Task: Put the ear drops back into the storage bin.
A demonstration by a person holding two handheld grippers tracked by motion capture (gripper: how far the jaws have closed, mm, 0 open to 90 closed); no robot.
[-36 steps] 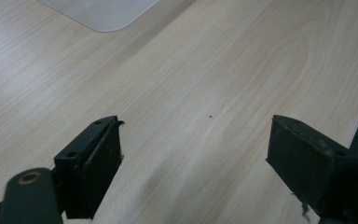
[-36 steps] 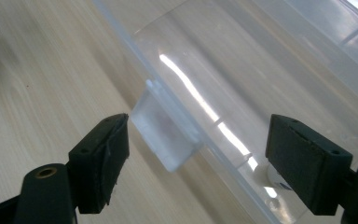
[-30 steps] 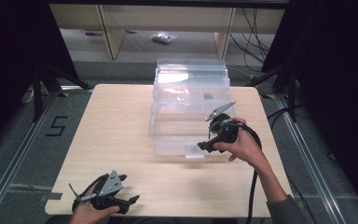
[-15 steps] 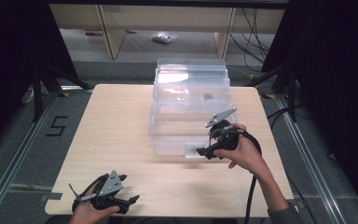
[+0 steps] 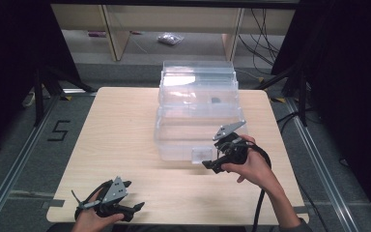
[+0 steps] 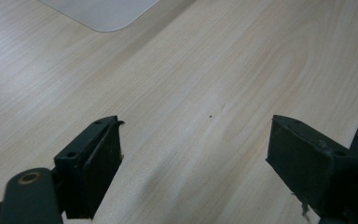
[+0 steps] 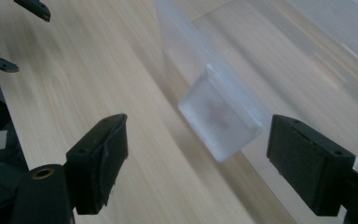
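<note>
At the bottom left of the high view we see the left gripper (image 5: pixel 137 207) held low at the table's (image 5: pixel 125 130) near edge, a hand (image 5: pixel 91 220) wrapped around its rear and its grey plate facing up. In the left gripper view its jaws stand wide apart over bare wood with nothing between them, and a pale rounded corner of the box shows at the upper left of that frame.

Right of centre in the high view, the right hand (image 5: pixel 253 166) holds the right gripper (image 5: pixel 207 164) just beside the near wall of the clear plastic box (image 5: pixel 198 108), with a black cable (image 5: pixel 260 203) trailing down toward the lower edge of the frame. The gripper's tip points left at the small latch tab (image 5: pixel 201 154) that juts from the box's front wall.

In the right gripper view we look along jaws spread wide, the frosted tab (image 7: pixel 221 119) sitting in the middle of the frame beyond and between them; the picture is blurred, and we cannot tell whether either pad touches it. Neither gripper has hold of anything.

The box fills the centre and upper centre of the tabletop in the high view, with its lid down. A small dark item (image 5: pixel 216 100) shows through the clear plastic toward its far side. Beyond the table, at the top of the frame, a pale shelf unit (image 5: pixel 111 29) stands on the floor.
</note>
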